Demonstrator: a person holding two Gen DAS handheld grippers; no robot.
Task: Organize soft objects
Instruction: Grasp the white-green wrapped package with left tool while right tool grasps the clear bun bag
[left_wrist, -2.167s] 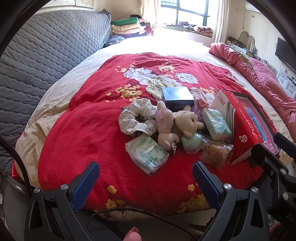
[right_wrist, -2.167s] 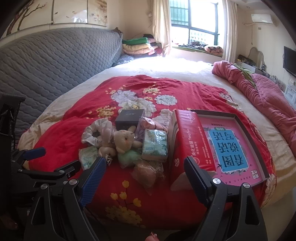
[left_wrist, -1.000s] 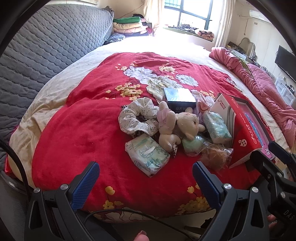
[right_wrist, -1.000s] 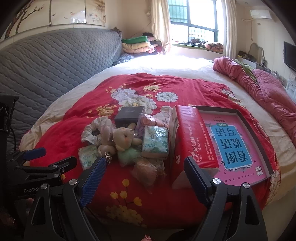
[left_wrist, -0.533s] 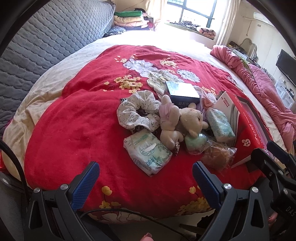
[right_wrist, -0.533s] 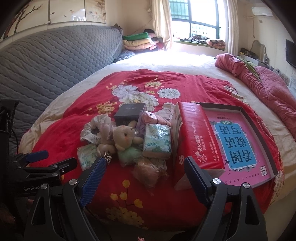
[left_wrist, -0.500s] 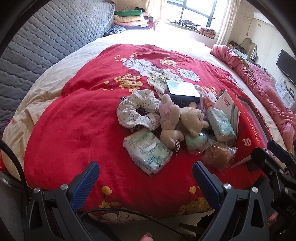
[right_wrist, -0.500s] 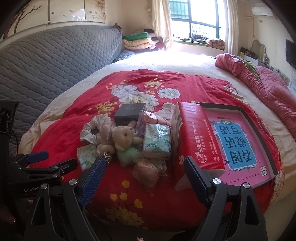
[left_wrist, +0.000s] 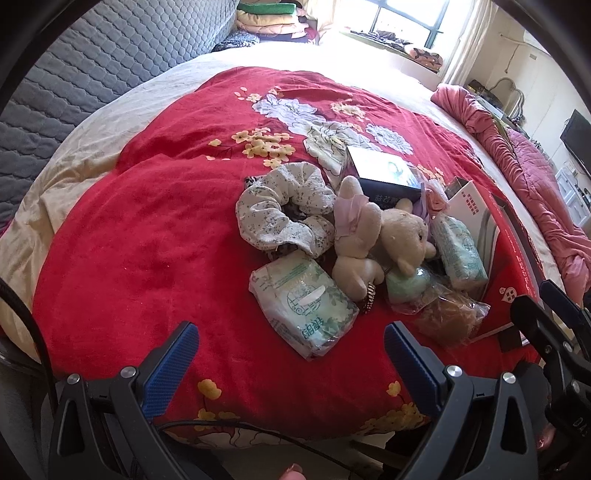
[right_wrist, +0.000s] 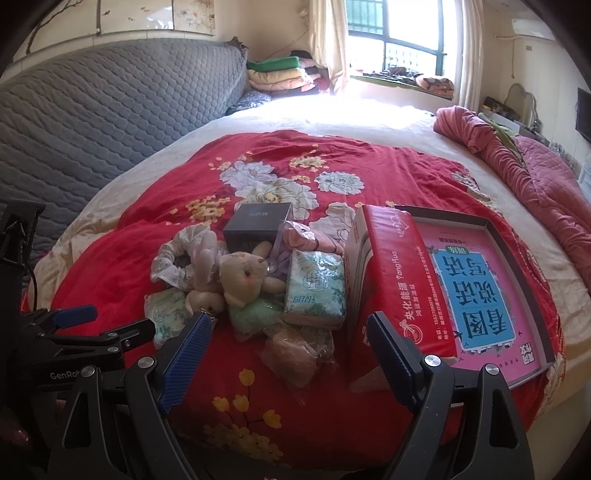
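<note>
A pile of soft things lies on the red flowered blanket (left_wrist: 147, 236): a floral scrunchie (left_wrist: 280, 208), a beige plush bear (left_wrist: 384, 236) (right_wrist: 240, 277), a tissue pack (left_wrist: 304, 304) nearest the left gripper, a second tissue pack (left_wrist: 458, 251) (right_wrist: 316, 293), a green pouch (left_wrist: 408, 286) and a brown bagged item (left_wrist: 447, 319) (right_wrist: 291, 354). My left gripper (left_wrist: 288, 363) is open and empty, just short of the near tissue pack. My right gripper (right_wrist: 288, 352) is open and empty, above the brown bagged item.
A dark box (left_wrist: 384, 175) (right_wrist: 258, 221) sits behind the pile. A red carton (right_wrist: 395, 280) stands at its right beside an open tray with a pink and blue sheet (right_wrist: 476, 291). A grey quilted headboard (right_wrist: 92, 125) is left, a pink quilt (right_wrist: 524, 177) right.
Both grippers have moved forward and slightly down toward the pile, which looks larger now. Both stay open. Nothing on the bed has moved.
</note>
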